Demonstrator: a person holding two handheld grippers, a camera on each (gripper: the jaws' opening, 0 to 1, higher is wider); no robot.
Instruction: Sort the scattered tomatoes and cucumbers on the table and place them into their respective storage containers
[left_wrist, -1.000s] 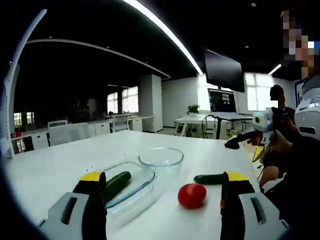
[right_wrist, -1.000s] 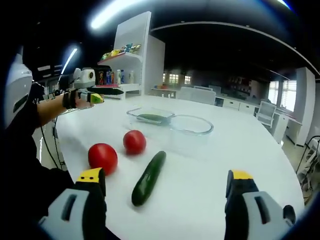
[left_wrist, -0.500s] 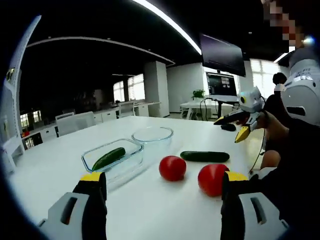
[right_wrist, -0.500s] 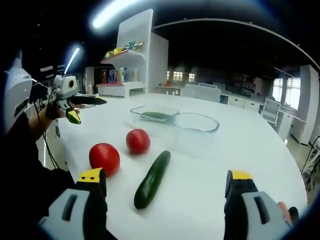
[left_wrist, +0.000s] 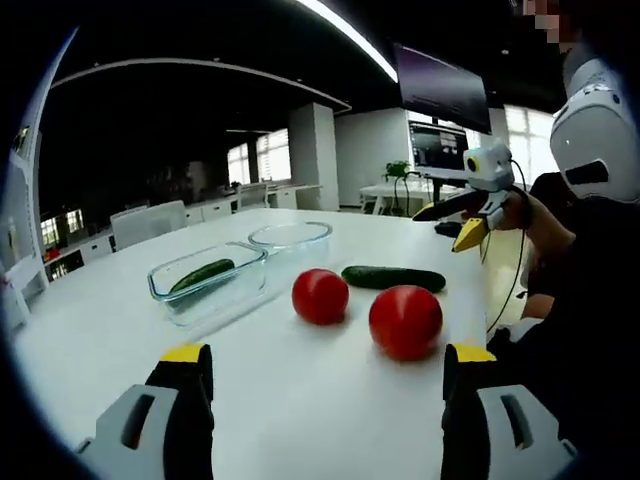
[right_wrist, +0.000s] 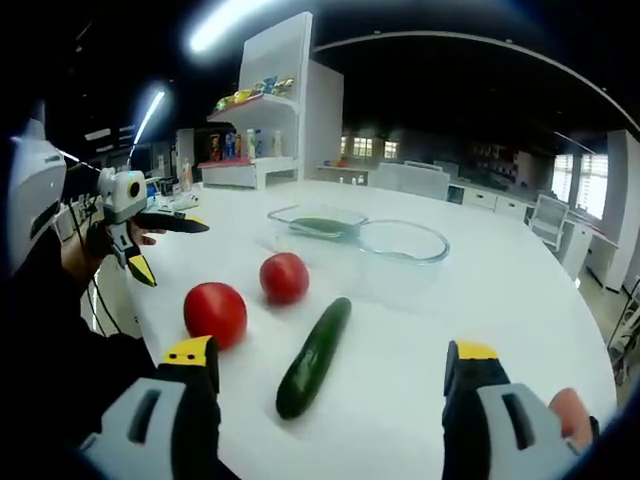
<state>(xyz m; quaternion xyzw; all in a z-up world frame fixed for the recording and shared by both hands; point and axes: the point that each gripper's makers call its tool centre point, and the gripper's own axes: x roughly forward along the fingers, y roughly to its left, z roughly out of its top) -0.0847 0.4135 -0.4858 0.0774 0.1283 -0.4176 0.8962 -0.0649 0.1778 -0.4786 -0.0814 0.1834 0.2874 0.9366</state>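
White, smooth table (left_wrist: 300, 400) in a dim open office. Rectangular glass dish (left_wrist: 207, 285) holds one cucumber (left_wrist: 200, 273); round glass bowl (left_wrist: 290, 237) beside it. Two glossy tomatoes (left_wrist: 405, 320) and a loose cucumber (left_wrist: 393, 278) lie near the dish. Left gripper (left_wrist: 318, 385) and right gripper (right_wrist: 332, 375): jaws apart, empty.

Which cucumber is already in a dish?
The small cucumber lying in the rectangular glass dish; the other cucumber lies loose on the table.

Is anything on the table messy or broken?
Nothing is broken or spilled. Two tomatoes and one cucumber lie loose on the table, not yet sorted. Another cucumber is already in the rectangular glass dish.
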